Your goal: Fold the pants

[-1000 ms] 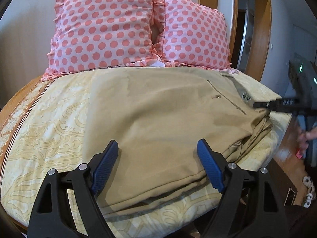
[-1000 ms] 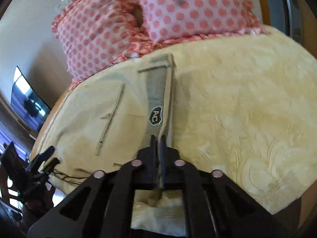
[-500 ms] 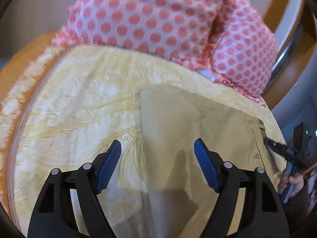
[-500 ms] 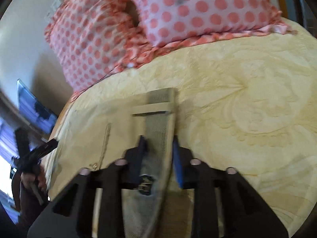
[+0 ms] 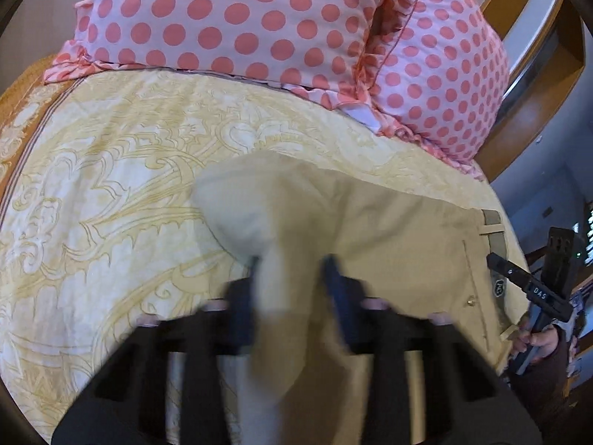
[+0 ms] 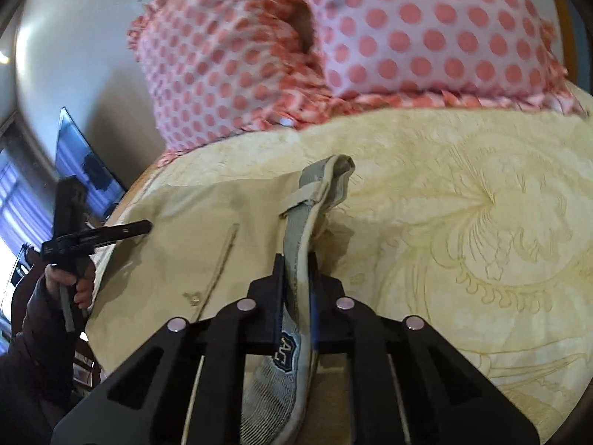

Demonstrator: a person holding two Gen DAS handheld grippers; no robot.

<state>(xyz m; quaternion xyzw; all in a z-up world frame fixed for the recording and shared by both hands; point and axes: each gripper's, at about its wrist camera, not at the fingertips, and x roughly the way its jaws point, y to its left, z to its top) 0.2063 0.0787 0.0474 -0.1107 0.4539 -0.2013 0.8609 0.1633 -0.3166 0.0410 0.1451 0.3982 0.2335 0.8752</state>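
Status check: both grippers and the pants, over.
Left gripper closing around a fold of the pants, grip unclear through blur. Right gripper shut on waistband. Nothing blocking.

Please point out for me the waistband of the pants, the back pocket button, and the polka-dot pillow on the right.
waistband (image 6: 296, 230): right wrist view, on the grey inner band above the fingers.
back pocket button (image 5: 471, 300): left wrist view, on the small metal button.
polka-dot pillow (image 6: 426, 26): right wrist view, on its dotted front face.

Your bed (image 5: 111, 193), spread with a yellow patterned cover, carries khaki pants (image 5: 389, 230) right at your fingers and two pink polka-dot pillows (image 5: 241, 18) beyond the fingertips.
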